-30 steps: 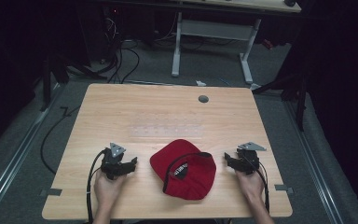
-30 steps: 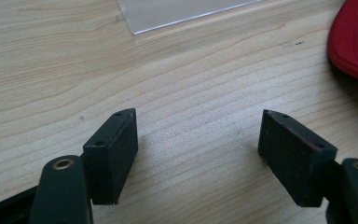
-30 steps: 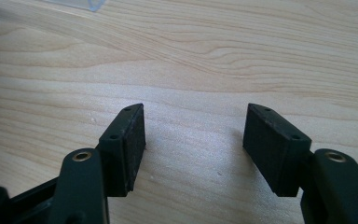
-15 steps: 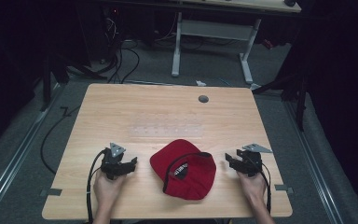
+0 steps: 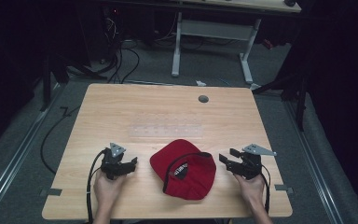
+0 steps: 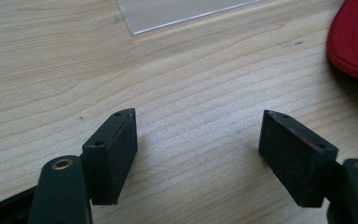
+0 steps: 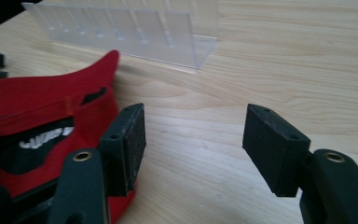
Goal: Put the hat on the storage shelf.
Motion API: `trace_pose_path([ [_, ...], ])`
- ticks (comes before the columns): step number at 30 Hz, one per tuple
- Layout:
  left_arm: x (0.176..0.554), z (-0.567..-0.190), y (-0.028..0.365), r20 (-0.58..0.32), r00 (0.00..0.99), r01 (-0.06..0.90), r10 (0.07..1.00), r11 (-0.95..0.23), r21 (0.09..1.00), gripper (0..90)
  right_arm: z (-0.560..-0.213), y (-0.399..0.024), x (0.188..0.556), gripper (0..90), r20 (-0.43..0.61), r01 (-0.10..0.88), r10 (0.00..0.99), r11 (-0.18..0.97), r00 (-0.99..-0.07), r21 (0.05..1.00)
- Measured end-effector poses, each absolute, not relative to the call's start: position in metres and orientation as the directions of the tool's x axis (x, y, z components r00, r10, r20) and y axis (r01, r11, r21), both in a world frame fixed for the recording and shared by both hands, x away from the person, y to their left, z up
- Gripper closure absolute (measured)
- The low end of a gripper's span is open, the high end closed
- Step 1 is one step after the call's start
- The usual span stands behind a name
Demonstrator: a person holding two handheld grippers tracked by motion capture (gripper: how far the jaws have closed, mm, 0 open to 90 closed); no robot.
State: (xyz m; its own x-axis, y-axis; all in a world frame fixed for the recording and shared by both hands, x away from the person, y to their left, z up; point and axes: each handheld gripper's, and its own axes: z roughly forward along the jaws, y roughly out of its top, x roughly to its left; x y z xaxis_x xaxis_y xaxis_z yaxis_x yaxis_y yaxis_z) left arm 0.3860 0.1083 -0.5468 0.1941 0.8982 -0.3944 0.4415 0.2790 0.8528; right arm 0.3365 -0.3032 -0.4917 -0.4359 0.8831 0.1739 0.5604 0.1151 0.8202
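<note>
Two claws are flanking a red cap that is lying upside down near the front middle of the counter. Left claw is resting beside the cap's left edge, jaws standing apart with nothing but bare wood between them. The cap's long axis is running roughly from the far left toward the near right, its lining and label facing up; I cannot tell at which end the brim is pointing. Right claw is hovering just off the cap's right side, jaws likewise apart and empty. Judging by this, the approach is under way; next, one claw needs to be closing on the cap's rim.
</note>
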Motion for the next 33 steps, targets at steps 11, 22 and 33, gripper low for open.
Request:
trace_pose_path([
  [11, 0.386, -0.547, 0.108, -0.394, 0.195, 0.441, 0.898, 0.279, 0.853, 28.2, -0.483, -0.273, 0.339, 36.1, 0.164, 0.534, 0.825, 0.186, -0.541, 0.825],
  [22, 0.386, -0.547, 0.108, -0.393, 0.195, 0.442, 0.898, 0.277, 0.853, 28.1, -0.495, -0.248, 0.354, 36.1, 0.164, 0.558, 0.794, 0.247, -0.585, 0.792],
  [33, 0.386, -0.547, 0.108, -0.393, 0.197, 0.443, 0.898, 0.276, 0.853, 27.5, -0.512, -0.239, 0.365, 39.8, 0.191, 0.596, 0.786, 0.262, -0.588, 0.759],
])
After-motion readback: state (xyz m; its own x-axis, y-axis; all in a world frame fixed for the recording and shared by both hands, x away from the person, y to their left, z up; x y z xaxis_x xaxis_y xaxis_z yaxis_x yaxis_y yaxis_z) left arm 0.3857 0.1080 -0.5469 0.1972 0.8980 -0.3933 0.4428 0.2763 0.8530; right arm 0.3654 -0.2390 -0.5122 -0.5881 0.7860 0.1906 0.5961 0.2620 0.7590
